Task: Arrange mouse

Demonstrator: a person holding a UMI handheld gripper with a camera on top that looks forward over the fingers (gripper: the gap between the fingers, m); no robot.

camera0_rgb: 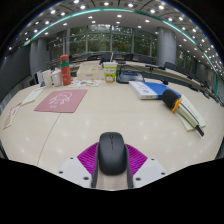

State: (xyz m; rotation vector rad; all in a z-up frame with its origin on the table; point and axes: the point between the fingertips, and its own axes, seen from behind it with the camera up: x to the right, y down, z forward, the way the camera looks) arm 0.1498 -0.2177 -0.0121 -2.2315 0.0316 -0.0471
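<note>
A dark grey computer mouse [111, 152] sits between my gripper's [111, 168] two fingers, its nose pointing forward. The magenta pads [88, 157] press against both of its sides, so the gripper is shut on it. The mouse appears to be held above the pale table top [100, 120]. A pink rectangular mouse mat [62, 100] lies flat on the table ahead and to the left of the fingers, apart from the mouse.
An orange-red bottle [65, 70] stands beyond the mat. A pale cup [110, 72] and a black box [130, 75] stand at the far side. A blue book [148, 90], a yellow-handled tool [173, 101] and a white box [190, 113] lie ahead to the right.
</note>
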